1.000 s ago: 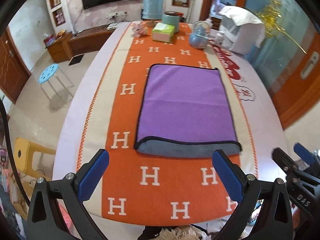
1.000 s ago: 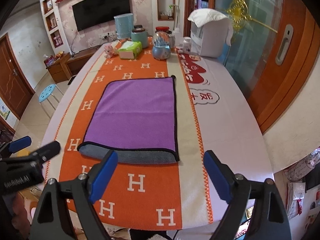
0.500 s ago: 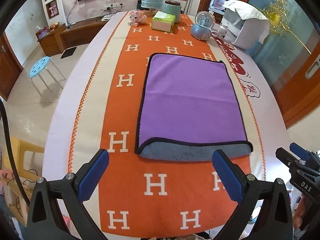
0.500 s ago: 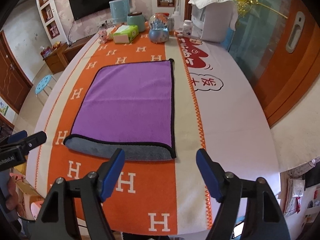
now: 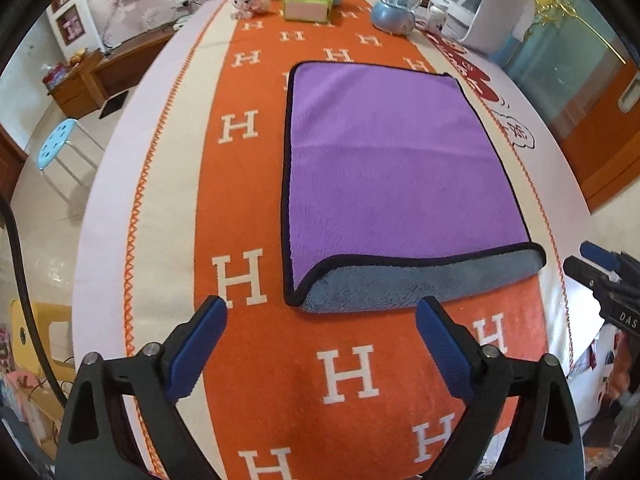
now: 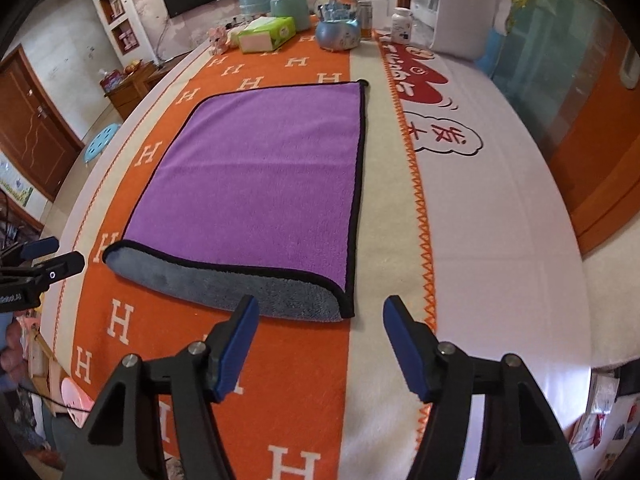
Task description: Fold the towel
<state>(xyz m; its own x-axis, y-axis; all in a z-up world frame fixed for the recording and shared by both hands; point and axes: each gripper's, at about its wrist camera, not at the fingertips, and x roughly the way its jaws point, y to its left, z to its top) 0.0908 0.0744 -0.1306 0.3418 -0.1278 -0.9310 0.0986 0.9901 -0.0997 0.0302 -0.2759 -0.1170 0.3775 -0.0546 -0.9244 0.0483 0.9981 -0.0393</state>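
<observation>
A purple towel (image 5: 392, 168) with black trim lies flat on the orange H-patterned table cover (image 5: 248, 208). Its near edge is rolled under and shows its grey underside (image 5: 400, 284). My left gripper (image 5: 320, 320) is open and empty, just short of the towel's near left corner. In the right wrist view the towel (image 6: 260, 184) lies the same way, with the grey fold (image 6: 240, 288) nearest. My right gripper (image 6: 320, 322) is open and empty, just short of the near right corner. Each gripper shows at the edge of the other's view.
At the table's far end stand a green tissue box (image 5: 308, 2), a snow globe (image 5: 396, 10), a pink toy (image 5: 250, 0), a teal jar (image 6: 290, 6) and a white appliance (image 5: 484, 8). A blue stool (image 5: 56, 142) stands on the floor at left.
Both grippers have moved forward and down toward the towel's near edge. The right gripper's jaws have narrowed a little. The towel has not moved.
</observation>
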